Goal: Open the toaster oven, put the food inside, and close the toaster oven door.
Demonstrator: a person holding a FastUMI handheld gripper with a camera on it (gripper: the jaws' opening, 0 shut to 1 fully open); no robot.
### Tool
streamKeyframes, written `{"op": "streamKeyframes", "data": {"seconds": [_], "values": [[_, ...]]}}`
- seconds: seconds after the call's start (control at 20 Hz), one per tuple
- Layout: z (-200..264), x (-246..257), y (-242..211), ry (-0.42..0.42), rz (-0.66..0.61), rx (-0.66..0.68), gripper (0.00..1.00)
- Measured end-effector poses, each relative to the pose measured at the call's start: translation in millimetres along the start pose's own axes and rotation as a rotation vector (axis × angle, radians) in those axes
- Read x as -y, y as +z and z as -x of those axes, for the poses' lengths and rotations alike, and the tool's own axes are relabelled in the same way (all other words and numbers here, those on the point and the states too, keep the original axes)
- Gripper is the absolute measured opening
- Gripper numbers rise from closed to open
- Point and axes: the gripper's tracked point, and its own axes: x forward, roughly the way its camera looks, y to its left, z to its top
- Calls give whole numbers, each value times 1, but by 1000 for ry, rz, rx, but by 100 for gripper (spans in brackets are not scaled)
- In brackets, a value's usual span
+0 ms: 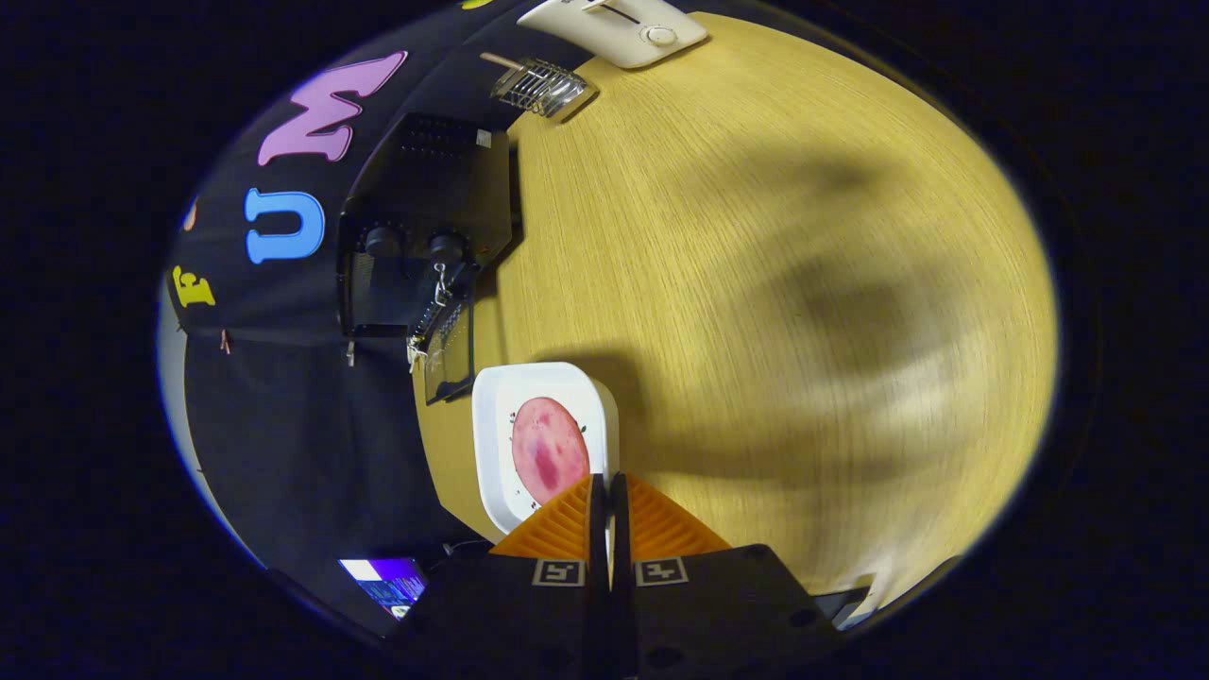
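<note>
I note the worktop as matt pale woodgrain. Toaster oven: matt black metal. Plate: glossy white. Wire rack: shiny metal. Tongs pads ribbed.

The fingers stand pressed nearly together and cover the near corner of the white plate and the lower edge of the pink slice of food on it. The toaster oven is dark against the dark wall, so its inside cannot be made out; its door appears to hang open. The wire rack is too small to tell in detail. The white toaster beyond it is cut off at its far end. The bench is slightly blurred.
</note>
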Motion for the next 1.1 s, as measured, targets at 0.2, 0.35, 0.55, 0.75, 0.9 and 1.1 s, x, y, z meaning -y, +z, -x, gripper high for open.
{"op": "streamKeyframes", "data": {"seconds": [0.2,0.35,0.55,0.75,0.9,1.1], "values": [[1,-43,-19,66,-87,76,5],[-10,-84,-34,107,-160,143,5],[-42,-134,-46,141,-320,250,5],[-81,-163,-43,138,-453,367,5],[-106,-181,-27,134,-546,468,5],[-126,-211,7,143,-615,602,5]]}}
